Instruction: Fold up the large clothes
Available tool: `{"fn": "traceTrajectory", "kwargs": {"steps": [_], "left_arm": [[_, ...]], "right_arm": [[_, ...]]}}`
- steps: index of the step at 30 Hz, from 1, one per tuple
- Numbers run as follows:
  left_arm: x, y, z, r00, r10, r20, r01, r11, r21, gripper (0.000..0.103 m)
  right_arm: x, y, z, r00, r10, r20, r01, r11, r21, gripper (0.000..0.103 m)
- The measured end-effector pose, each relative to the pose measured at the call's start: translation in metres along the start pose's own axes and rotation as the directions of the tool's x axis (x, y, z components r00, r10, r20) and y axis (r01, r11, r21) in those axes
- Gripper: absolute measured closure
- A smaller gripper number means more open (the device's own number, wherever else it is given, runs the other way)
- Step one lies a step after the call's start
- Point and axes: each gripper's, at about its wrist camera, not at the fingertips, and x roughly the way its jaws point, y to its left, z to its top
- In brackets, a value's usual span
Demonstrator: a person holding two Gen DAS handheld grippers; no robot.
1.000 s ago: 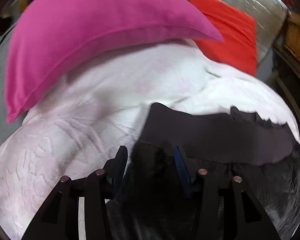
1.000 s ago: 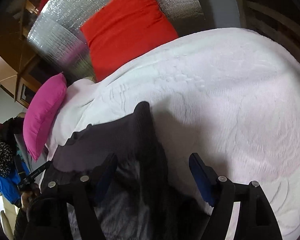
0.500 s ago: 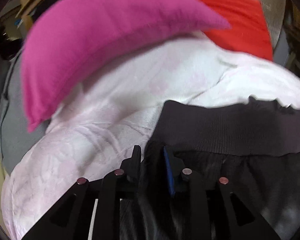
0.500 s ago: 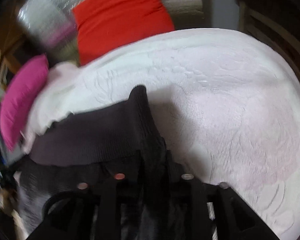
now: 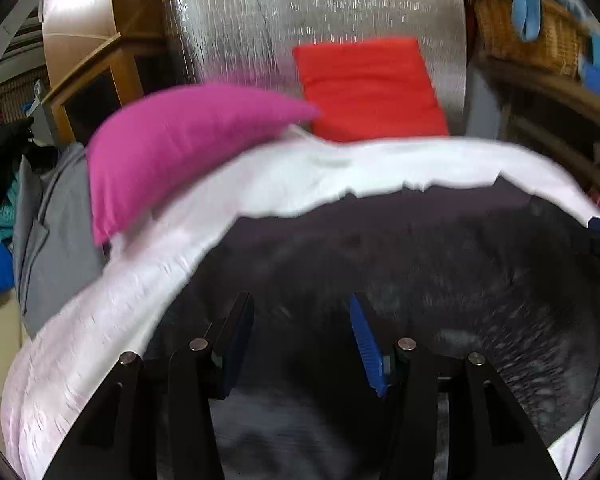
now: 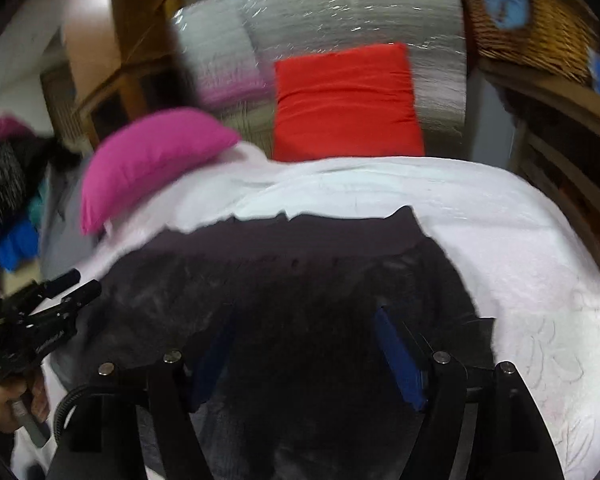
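Both claws hang over the dark garment (image 5: pixel 420 264) spread on the bed. Left claw (image 5: pixel 300 332) has its two blue-lined fingers parted and widening, with nothing pinched between them; the fuzzy dark cloth lies below the gap, and whether the tips brush it I cannot tell through the blur. Right claw (image 6: pixel 304 344) is likewise spread and opening, its blue pads standing apart above the same garment, gripping nothing.

From the right wrist view the left claw shows at the left edge, black and held by a person's hand (image 6: pixel 8 404) near the garment's left side.

That garment lies flat across the near part of the white bedspread (image 6: pixel 540 280), with a smoother dark ribbed band along its far edge and a fluffier, grey-flecked body closer in. Beyond it, a pink pillow (image 5: pixel 172 144) rests on the bed's far left corner, and a red cushion (image 5: pixel 368 88) leans upright against a shiny silver headboard (image 5: pixel 320 8). A woven basket (image 6: pixel 536 16) sits on a shelf at the upper right, and a heap of clothes (image 5: pixel 0 184) lies off the left side of the bed.
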Motion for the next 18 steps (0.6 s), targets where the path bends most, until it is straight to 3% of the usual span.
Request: {"fn": "traceTrajectory", "kwargs": {"steps": [2,4,8,12,14,18], "left_arm": [[0.028,-0.002,-0.010,0.994,-0.016,-0.106,0.014,1.000,-0.021,0.052],[0.041,-0.004,-0.019,0.992,-0.014,-0.123,0.013,1.000,-0.005,0.050],[0.045,-0.010,-0.024,0.993,0.007,-0.120,-0.004,1.000,0.026,0.049],[0.036,0.001,-0.015,0.988,-0.032,-0.154,0.027,0.999,-0.035,0.050],[0.017,0.020,-0.011,0.994,-0.047,-0.101,0.038,0.995,-0.093,0.050],[-0.019,0.037,-0.018,1.000,-0.018,-0.010,0.017,0.993,-0.113,0.050]], "right_arm": [[0.025,-0.001,-0.006,0.997,-0.019,-0.075,0.020,1.000,0.012,0.028],[0.045,-0.008,-0.012,0.989,-0.056,-0.139,0.061,0.998,0.031,0.028],[0.050,-0.013,-0.012,0.988,-0.083,-0.126,0.089,0.995,0.038,0.028],[0.046,-0.015,-0.010,0.989,-0.087,-0.119,0.095,0.993,0.067,0.028],[0.022,-0.015,-0.007,0.993,-0.079,-0.092,0.089,0.989,0.114,0.029],[-0.038,-0.002,-0.017,0.998,-0.056,0.043,0.051,0.993,0.107,0.027]]}}
